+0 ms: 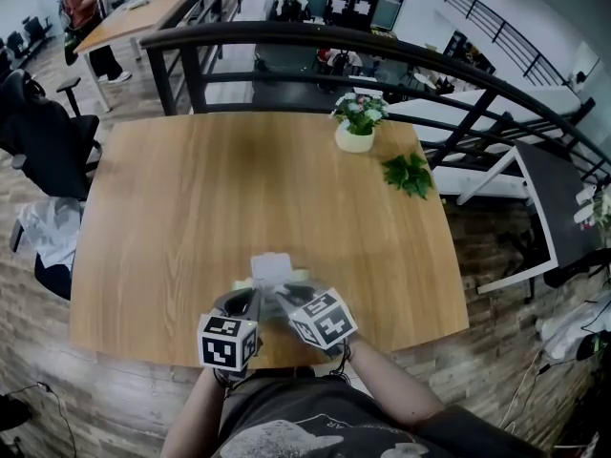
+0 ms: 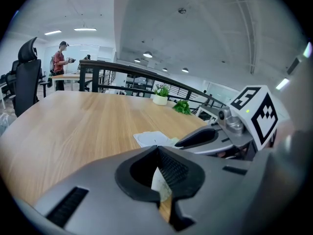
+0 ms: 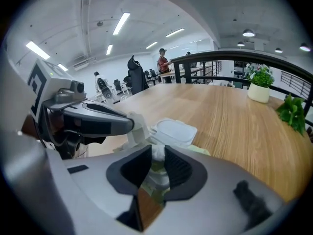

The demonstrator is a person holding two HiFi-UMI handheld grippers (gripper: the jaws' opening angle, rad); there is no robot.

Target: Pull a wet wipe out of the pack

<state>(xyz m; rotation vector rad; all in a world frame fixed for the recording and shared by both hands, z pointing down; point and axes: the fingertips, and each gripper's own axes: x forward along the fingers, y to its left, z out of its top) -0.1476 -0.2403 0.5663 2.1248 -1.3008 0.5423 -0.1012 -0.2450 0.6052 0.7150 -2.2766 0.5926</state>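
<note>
Table (image 1: 191,208) matt wood; pack lid (image 3: 172,129) smooth plastic; right claw pads (image 3: 177,169) ribbed.

Open-plan office mezzanine: railing (image 1: 286,36), long desks (image 1: 143,12), black swivel chairs (image 1: 38,122).

**Wet-wipe pack** (image 3: 195,151): a flat, pale green soft pack lying on the bench (image 1: 239,179) close to its front edge. The white hinged lid (image 3: 173,130) is flipped open toward the far side. A crumpled white tuft of wet wipe (image 3: 157,153) stands up from the opening. A thin edge of the pack is pinched in the closed jaws of the left hand-held gripper (image 2: 157,151).
</note>
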